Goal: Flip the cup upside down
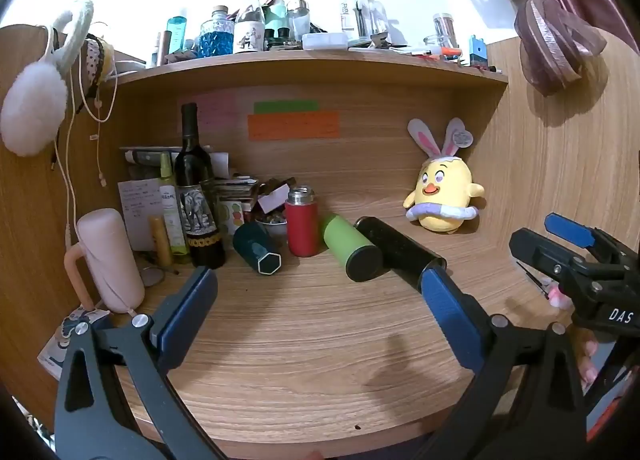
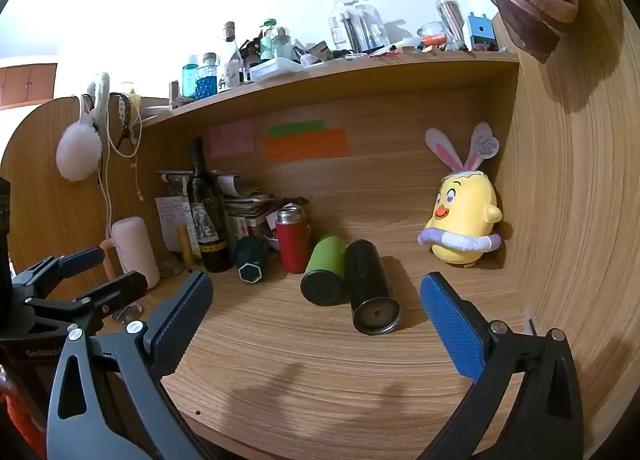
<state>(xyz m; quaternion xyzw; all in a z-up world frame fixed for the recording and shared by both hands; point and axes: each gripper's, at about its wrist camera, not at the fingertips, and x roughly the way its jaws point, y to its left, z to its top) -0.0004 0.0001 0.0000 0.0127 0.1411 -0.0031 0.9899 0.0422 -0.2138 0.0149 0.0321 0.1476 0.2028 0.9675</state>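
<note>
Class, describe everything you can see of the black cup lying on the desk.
The black cup is a tall, plain cylinder with a matte, slightly dusty dark finish, probably metal. It lies on its side on the wooden desk, its round flat end with a small central mark facing the cameras. Its left flank lies against the green cup, also on its side. Neither claw touches it; from the left wrist view, a blue finger pad overlaps its near end.

Two lying cylinders, a green tumbler (image 2: 323, 275) and black tumbler (image 2: 372, 292), are placed side by side on the wooden desk (image 2: 320, 380), right of the upright red flask (image 2: 293, 244).
</note>
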